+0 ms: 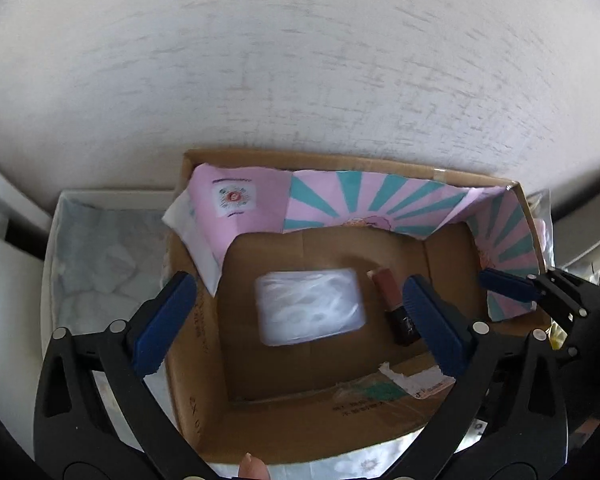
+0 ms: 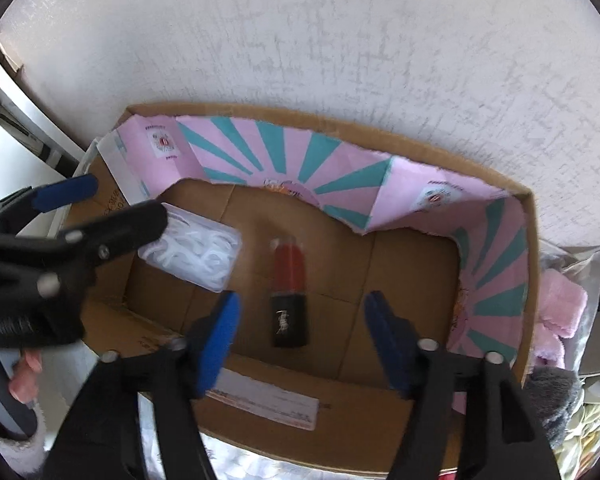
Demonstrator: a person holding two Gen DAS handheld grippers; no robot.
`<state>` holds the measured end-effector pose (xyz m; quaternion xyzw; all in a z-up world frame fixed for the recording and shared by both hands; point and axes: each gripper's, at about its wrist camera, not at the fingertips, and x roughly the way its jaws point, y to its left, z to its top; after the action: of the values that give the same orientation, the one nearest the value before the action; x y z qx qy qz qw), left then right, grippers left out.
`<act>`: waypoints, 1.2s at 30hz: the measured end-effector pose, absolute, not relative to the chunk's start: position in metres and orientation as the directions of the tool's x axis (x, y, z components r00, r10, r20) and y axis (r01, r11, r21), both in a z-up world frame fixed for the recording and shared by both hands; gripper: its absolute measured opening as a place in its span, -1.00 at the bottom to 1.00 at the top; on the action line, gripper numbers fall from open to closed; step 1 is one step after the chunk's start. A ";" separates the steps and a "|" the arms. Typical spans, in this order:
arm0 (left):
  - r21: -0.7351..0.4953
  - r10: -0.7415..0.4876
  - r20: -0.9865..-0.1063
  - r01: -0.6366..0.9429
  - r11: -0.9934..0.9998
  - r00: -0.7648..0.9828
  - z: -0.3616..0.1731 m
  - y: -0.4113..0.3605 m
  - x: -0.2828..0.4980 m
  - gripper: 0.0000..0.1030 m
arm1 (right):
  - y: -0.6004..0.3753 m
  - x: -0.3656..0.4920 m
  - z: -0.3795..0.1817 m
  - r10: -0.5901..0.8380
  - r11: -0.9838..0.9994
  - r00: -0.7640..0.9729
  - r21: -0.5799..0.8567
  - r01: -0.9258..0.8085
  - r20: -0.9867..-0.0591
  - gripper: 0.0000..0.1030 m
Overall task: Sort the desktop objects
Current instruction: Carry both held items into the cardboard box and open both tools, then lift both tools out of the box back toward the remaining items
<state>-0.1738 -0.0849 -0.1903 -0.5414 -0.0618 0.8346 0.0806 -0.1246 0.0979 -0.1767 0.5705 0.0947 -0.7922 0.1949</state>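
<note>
Right gripper (image 2: pixel 300 340) gapes above lengthwise lipstick (image 2: pixel 289 294).

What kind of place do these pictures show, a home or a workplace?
Probably a home, at a desk or table against a wall. A reused cardboard box lined with pink paper holds a lipstick and a clear plastic case; a bag of pink fluffy fabric sits beside it.

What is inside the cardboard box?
On the cardboard box floor lie a clear plastic case of white pieces and a red lipstick; pink-and-teal paper lines its walls. The left gripper hides the near-left corner.
</note>
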 end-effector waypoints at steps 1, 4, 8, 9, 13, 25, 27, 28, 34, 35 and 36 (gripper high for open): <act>-0.189 0.199 -0.897 -0.064 -0.980 -0.394 -0.190 -0.086 -0.174 0.99 | 0.101 -0.123 -0.175 -0.207 -0.906 -0.280 0.076 0.416 -0.938 0.48; -0.189 0.194 -0.893 -0.053 -0.981 -0.407 -0.186 -0.088 -0.172 0.99 | 0.106 -0.119 -0.168 -0.223 -0.901 -0.293 0.083 0.425 -0.930 0.62; -0.148 0.160 -0.887 -0.060 -0.987 -0.434 -0.175 -0.080 -0.163 0.99 | 0.110 -0.113 -0.157 -0.219 -0.888 -0.355 0.035 0.458 -0.909 0.86; -0.146 0.161 -0.884 -0.068 -0.987 -0.439 -0.173 -0.077 -0.162 0.99 | 0.102 -0.117 -0.154 -0.222 -0.885 -0.366 0.030 0.464 -0.904 0.99; -0.164 0.183 -0.873 -0.082 -0.983 -0.452 -0.163 -0.073 -0.158 0.99 | 0.107 -0.116 -0.141 -0.335 -0.867 -0.388 0.120 0.484 -0.859 0.99; -0.145 0.170 -0.795 -0.090 -0.985 -0.582 -0.122 -0.061 -0.127 0.99 | 0.114 -0.083 -0.115 -0.284 -0.817 -0.523 -0.082 0.570 -0.804 0.99; -0.150 0.176 -0.792 -0.093 -0.984 -0.584 -0.119 -0.058 -0.123 0.99 | 0.118 -0.081 -0.111 -0.225 -0.834 -0.527 -0.118 0.540 -0.820 0.99; -0.146 0.175 -0.792 -0.096 -0.985 -0.584 -0.117 -0.056 -0.121 0.99 | 0.120 -0.082 -0.111 -0.187 -0.844 -0.526 -0.138 0.518 -0.830 0.99; -0.111 0.167 -0.795 -0.131 -0.985 -0.583 -0.104 -0.044 -0.104 0.99 | 0.160 -0.089 -0.103 -0.178 -0.875 -0.486 -0.088 0.476 -0.856 0.99; -0.119 0.179 -0.786 -0.139 -0.983 -0.591 -0.100 -0.042 -0.099 0.99 | 0.167 -0.088 -0.099 -0.180 -0.879 -0.488 -0.083 0.469 -0.854 0.99; -0.123 0.186 -0.779 -0.146 -0.982 -0.598 -0.098 -0.040 -0.096 0.99 | 0.178 -0.088 -0.093 -0.176 -0.885 -0.494 -0.083 0.458 -0.851 0.99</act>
<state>-0.0958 -0.0396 -0.0982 -0.4386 -0.0233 0.8936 0.0928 -0.0883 0.1776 -0.0933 0.4671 0.1510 -0.8511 0.1860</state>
